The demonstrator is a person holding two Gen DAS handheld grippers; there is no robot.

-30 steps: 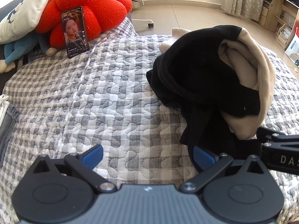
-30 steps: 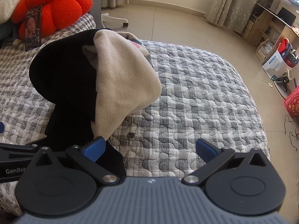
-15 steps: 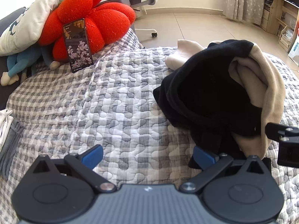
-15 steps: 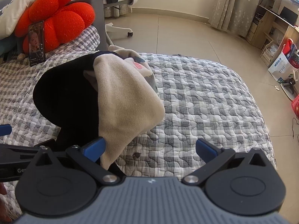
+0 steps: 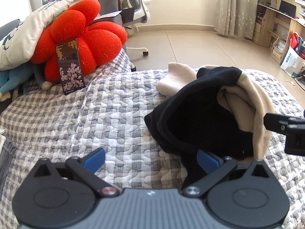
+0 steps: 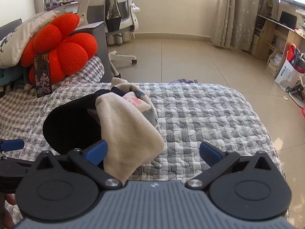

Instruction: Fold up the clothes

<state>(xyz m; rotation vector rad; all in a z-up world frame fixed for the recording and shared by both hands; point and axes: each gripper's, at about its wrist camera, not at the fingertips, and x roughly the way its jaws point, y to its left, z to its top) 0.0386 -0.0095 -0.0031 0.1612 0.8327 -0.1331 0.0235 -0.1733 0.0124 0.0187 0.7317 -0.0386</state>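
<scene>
A heap of clothes lies on the grey checked quilt point(image 5: 106, 118): a black garment point(image 5: 190, 118) wrapped around a beige one point(image 5: 253, 103), with another cream piece point(image 5: 177, 80) behind it. My left gripper point(image 5: 151, 158) is open above the quilt, its right finger at the black garment's near edge. My right gripper point(image 6: 153, 151) is also open; the beige garment's point(image 6: 129, 133) lower corner hangs beside its left finger, with the black garment point(image 6: 70, 126) to its left. Each gripper shows at the edge of the other's view: the right gripper point(image 5: 286, 127), the left gripper point(image 6: 11, 145).
A red flower cushion point(image 5: 80, 38) with a phone point(image 5: 70, 66) propped against it sits at the bed's far left, under a white pillow point(image 5: 28, 36). An office chair point(image 6: 112, 9) stands behind. Tiled floor point(image 6: 190, 61) lies beyond the bed's far and right edges.
Both grippers have drawn back and tilted up, so the heap sits lower and farther off in both views. Both jaws stay open. The phone's screen shows a different picture.
</scene>
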